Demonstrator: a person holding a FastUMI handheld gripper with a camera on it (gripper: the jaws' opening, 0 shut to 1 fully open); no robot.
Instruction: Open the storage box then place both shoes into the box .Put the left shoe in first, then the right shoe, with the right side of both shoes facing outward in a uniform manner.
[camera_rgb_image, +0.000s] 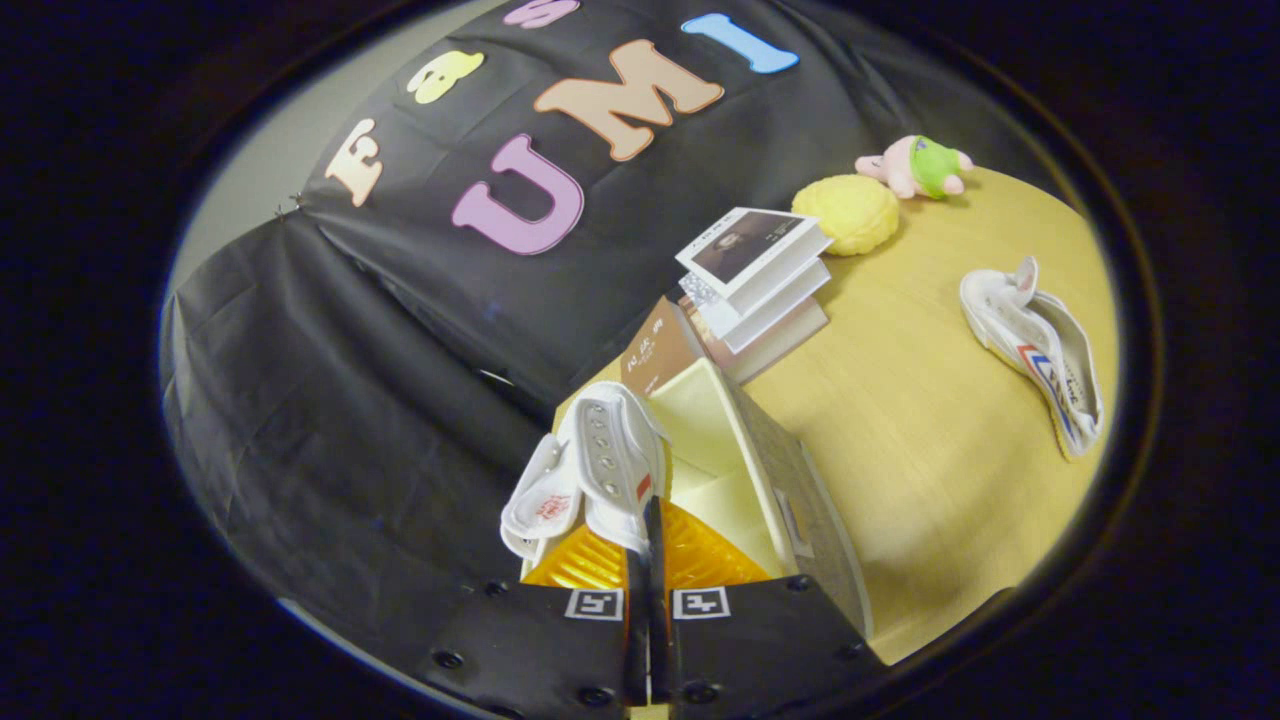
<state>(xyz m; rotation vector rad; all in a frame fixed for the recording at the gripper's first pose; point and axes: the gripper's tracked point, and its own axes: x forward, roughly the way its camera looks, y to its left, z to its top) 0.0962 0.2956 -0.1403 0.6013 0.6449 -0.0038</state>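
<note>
While I hold the gripper (648, 590) low in the centre of the frame, its fingers are pinched nearly together on the white shoe (600, 465), clamped on a thin edge of the upper. That shoe hangs just ahead of the fingers, sole towards me, right over the open box (740, 470), whose pale inside shows at centre frame. Something orange and ribbed sits directly under the shoe; I can't tell what it is.

Second shoe (1040, 355) lies on its side at the right of the frame, well apart from the box, on the table (900, 450). So I judge this as the first shoe going in, second one not yet touched.

Risks now. The grip is on a narrow strip of fabric, so the shoe could swing or slip out if I tilt or jerk the rig. It is dangling at an angle, so it may catch the box's rim and tip over it, or land facing the wrong way. I can't confirm from here whether this is the left shoe, and an error there spoils the order. Books (760, 285) stand just beyond the box at upper centre; a wide swing could knock them.
</note>
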